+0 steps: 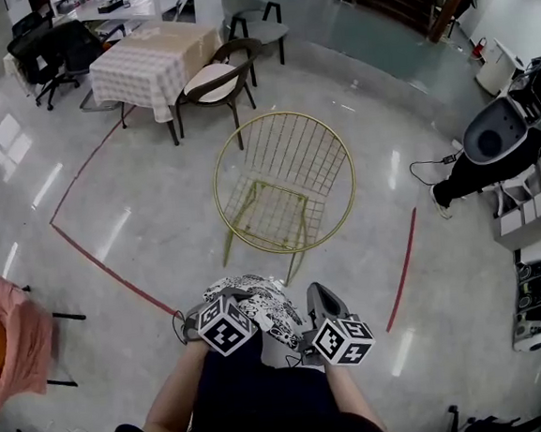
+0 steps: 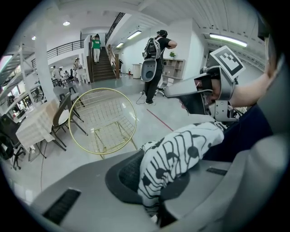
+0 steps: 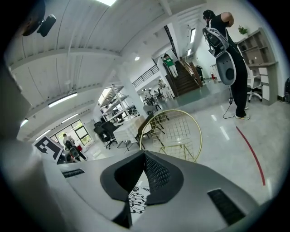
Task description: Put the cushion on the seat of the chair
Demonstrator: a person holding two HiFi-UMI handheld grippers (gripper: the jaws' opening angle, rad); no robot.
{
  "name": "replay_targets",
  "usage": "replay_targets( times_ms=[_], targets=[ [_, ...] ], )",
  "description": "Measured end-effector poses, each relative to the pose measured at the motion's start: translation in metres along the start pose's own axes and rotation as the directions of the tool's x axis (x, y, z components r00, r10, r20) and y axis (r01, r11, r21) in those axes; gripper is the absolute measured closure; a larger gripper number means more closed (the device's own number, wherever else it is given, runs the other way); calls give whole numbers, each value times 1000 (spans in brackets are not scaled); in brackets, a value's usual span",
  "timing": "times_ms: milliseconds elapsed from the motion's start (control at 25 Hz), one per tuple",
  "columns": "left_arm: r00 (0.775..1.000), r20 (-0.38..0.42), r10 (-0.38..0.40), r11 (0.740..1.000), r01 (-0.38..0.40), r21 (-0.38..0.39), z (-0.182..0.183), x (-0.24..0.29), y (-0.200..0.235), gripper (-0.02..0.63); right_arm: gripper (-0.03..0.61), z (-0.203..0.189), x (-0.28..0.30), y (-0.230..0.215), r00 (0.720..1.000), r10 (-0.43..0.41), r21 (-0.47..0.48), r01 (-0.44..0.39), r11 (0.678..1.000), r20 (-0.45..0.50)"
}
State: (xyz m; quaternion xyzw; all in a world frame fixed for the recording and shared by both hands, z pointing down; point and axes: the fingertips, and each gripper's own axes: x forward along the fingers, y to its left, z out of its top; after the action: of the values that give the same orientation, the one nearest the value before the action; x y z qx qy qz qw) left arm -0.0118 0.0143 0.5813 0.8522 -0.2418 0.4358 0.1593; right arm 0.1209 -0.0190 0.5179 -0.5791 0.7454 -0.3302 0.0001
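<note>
The left gripper (image 2: 156, 183) and right gripper (image 3: 144, 176) are each clamped tight on an edge of the black-and-white cushion (image 1: 260, 305), held at lower centre of the head view, apart from the chair (image 1: 285, 183) at centre.

1. We can read no words, numbers or brand names in any view.
2. The only printed signs we see are black-and-white square patterns. They are on the left cube (image 1: 225, 325) of the left tool (image 2: 152, 183) and on the right cube (image 1: 343, 339) of the right tool (image 3: 144, 158). They have no letters in them.
3. The cushion (image 2: 174, 156) has black lines and dots on white. It is a drawn pattern, not writing.
</note>
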Motion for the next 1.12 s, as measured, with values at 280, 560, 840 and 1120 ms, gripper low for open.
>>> replay_targets(
  times_ms=[280, 560, 840, 1120],
  targets=[
    [1000, -13, -7, 1000, 7, 18, 27, 14, 54, 586, 563, 26, 51, -1, 1000, -15, 14, 15, 1000, -12],
    [999, -27, -23, 1000, 23, 13, 38, 26, 89, 586, 563, 40, 86, -3, 999, -30, 20, 30, 999, -22],
    [998, -57, -41, 999, 41, 1, 43, 33, 112, 586, 563, 57, 114, -7, 999, -46, 22, 46, 999, -2],
    [996, -74, -58, 998, 60, 20, 45, 43, 131, 586, 563, 68, 132, -16, 997, -79, 32, 79, 996, 26]
  ],
)
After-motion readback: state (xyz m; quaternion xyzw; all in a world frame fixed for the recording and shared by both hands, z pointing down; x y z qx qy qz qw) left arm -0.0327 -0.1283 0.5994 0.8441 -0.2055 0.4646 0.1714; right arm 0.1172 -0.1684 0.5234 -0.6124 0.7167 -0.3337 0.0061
